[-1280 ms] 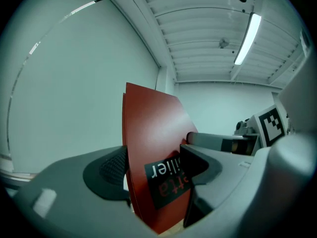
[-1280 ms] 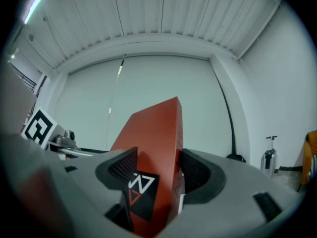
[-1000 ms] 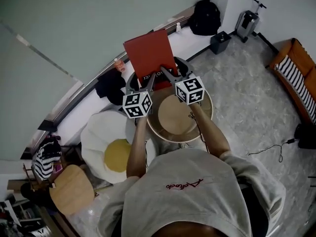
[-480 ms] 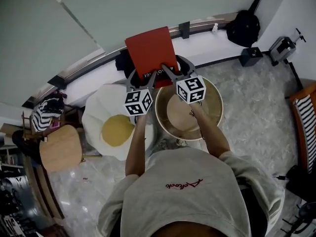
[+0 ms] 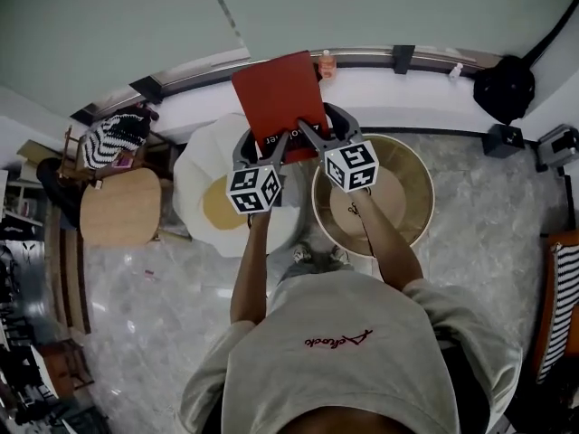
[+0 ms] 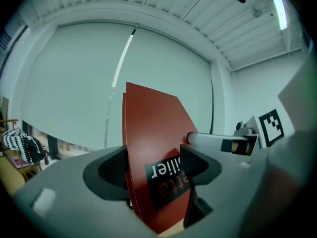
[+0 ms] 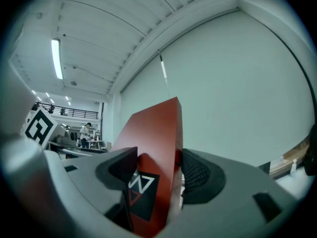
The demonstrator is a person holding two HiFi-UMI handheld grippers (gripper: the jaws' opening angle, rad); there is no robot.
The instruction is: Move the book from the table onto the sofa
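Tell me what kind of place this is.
Probably a staged lounge corner in an office or lab: a round wooden table on a marbled floor, a fried-egg-shaped cushion seat, a wall-wide roller blind. The left hand-held gripper and right hand-held gripper grip a red book.

A black bag [image 5: 505, 87] sits by the wall [image 5: 407, 7]. 1 orange bottle [image 5: 327, 64] stands on a white ledge [image 5: 398, 87].
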